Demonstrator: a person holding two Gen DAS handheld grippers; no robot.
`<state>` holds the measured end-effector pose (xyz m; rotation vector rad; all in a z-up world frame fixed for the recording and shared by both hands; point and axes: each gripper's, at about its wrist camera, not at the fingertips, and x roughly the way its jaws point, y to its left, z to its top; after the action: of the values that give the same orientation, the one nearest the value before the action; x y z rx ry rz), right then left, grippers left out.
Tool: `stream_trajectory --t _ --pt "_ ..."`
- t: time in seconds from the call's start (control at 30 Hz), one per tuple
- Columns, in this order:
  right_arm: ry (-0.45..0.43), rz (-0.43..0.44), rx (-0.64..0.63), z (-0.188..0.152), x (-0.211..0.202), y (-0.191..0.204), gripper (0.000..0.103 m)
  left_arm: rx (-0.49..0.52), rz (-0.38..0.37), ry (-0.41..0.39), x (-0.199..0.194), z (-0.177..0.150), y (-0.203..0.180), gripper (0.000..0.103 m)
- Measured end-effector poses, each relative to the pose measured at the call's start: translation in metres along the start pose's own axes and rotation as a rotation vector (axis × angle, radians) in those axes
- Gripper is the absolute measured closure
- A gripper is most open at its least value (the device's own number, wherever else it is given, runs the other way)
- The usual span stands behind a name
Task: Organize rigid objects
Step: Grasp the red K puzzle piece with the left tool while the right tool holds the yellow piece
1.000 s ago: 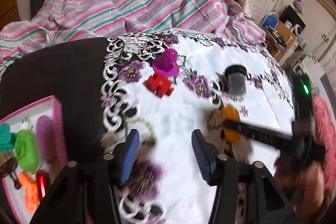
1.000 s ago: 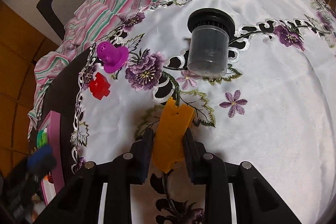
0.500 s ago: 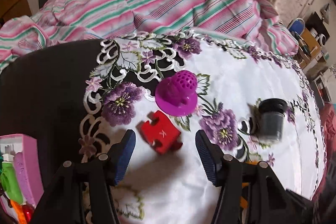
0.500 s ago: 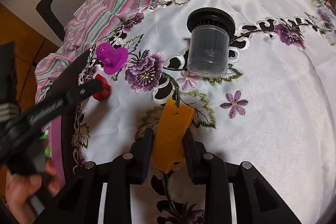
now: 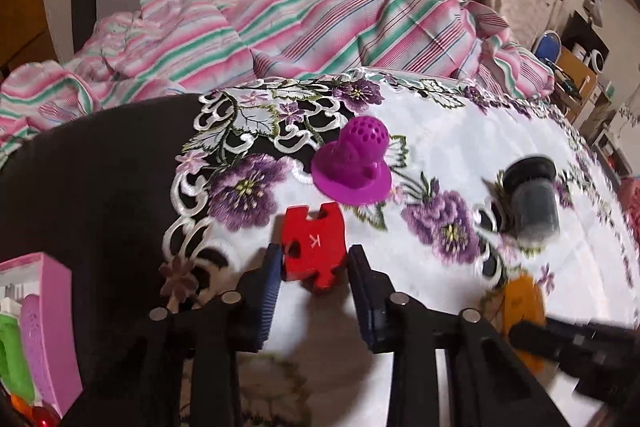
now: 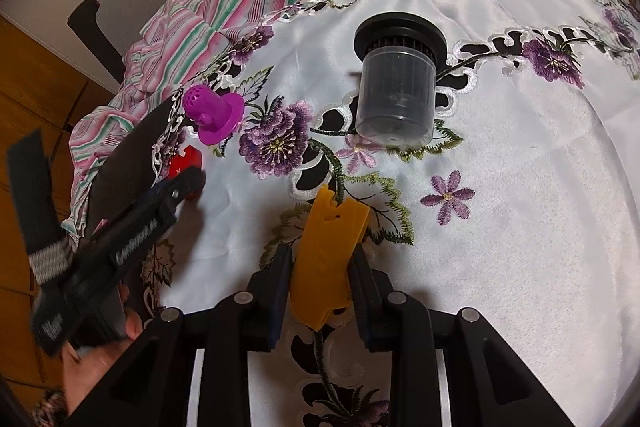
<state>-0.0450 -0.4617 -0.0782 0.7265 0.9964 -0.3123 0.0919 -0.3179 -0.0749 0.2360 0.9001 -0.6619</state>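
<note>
Striped pink-and-green bedding point(image 5: 304, 23) lies heaped behind a table spread with a white cloth point(image 6: 520, 227) embroidered in purple flowers. On the cloth, the left gripper point(image 5: 314, 281) is set low and level, its two blue-padded fingers point(image 5: 269, 291) flanking a red puzzle piece point(image 5: 313, 245) marked K; the left pad touches the piece's edge, the right one sits just beside it, so the tongs are not clearly clamped. In the right wrist view this gripper reaches in from the left edge, a bare hand point(image 6: 100, 347) wrapped round its handle. Just beyond the red piece stands a purple perforated stopper point(image 5: 352, 167), and farther right a grey cylinder with a black cap point(image 5: 534, 201) lies on its side. The right gripper point(image 6: 320, 279) points forward along the cloth, its fingers pressed against both sides of a flat orange plastic piece point(image 6: 326, 251), gripping it. At the left view's lower corner a pink box point(image 5: 52, 327) holds green and other coloured items.
</note>
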Motion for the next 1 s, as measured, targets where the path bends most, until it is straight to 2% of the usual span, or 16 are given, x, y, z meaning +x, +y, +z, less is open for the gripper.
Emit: stream_trajectory --t 0.17,0.4,0.5,0.7,0.9,1.0 --pt "-0.002 0.006 0.006 0.0 0.0 -0.001 0.074 0.033 0.005 -0.021 -0.01 -0.016 -0.004 0.071" --pt "-0.007 0.006 0.002 0.0 0.001 -0.001 0.074 -0.012 -0.041 -0.034 -0.034 -0.042 0.002 0.071" --pt "-0.009 0.005 -0.002 0.0 0.001 0.0 0.074 -0.062 -0.088 -0.032 -0.046 -0.056 0.009 0.071" --pt "-0.011 -0.001 -0.014 0.0 0.001 0.001 0.074 -0.084 -0.119 -0.02 -0.068 -0.083 0.014 0.071" --pt "-0.017 -0.023 -0.04 -0.002 0.002 0.004 0.074 -0.073 -0.135 -0.016 -0.088 -0.107 0.014 0.071" --pt "-0.018 -0.033 -0.049 -0.003 0.002 0.004 0.074 -0.032 -0.125 -0.003 -0.091 -0.112 0.01 0.071"
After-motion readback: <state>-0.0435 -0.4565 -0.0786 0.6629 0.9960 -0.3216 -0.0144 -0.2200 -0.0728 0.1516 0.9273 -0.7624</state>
